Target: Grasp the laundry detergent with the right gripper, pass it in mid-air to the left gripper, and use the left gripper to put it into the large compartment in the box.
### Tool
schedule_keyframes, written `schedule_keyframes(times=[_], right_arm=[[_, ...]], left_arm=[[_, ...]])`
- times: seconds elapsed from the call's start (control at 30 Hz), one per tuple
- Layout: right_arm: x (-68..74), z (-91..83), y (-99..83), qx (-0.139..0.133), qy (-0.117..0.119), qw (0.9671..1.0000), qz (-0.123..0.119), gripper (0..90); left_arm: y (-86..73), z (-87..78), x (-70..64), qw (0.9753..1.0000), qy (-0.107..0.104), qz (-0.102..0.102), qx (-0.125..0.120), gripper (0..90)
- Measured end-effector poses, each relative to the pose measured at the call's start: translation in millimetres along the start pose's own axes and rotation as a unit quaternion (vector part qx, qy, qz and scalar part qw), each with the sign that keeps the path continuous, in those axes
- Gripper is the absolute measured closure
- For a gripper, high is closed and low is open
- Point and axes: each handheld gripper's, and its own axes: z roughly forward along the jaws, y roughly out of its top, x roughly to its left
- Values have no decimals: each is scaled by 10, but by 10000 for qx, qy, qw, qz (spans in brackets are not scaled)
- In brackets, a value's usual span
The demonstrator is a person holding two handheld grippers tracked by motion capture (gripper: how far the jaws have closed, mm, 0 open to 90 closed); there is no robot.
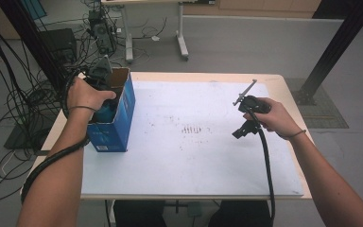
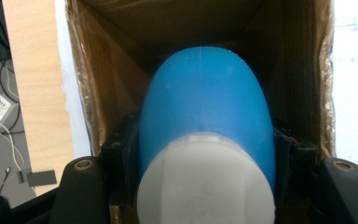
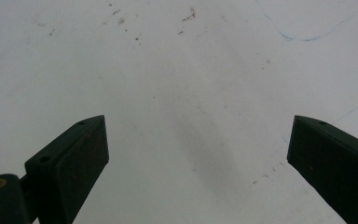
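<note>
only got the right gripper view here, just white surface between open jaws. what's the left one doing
Observer: The left gripper is clamped on a blue bottle with a white cap.
Operator: where is it
Observer: Inside an open cardboard box with blue sides, at the table's left edge.
Operator: anything near my jaws
Observer: No; the right gripper hangs over bare white sheet, well right of the box.
</note>
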Motion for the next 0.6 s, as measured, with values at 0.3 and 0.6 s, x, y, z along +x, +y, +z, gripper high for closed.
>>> schedule_keyframes(times=[0.3, 0.6], right_arm=[[-2, 9, -22, 24, -8, 10000, 4, 53], [3, 7, -18, 26, -6, 10000, -8, 55]], left_arm=[[-3, 29, -12, 10000, 11, -10, -11, 380], [-7, 31, -16, 10000, 14, 0, 22, 379]])
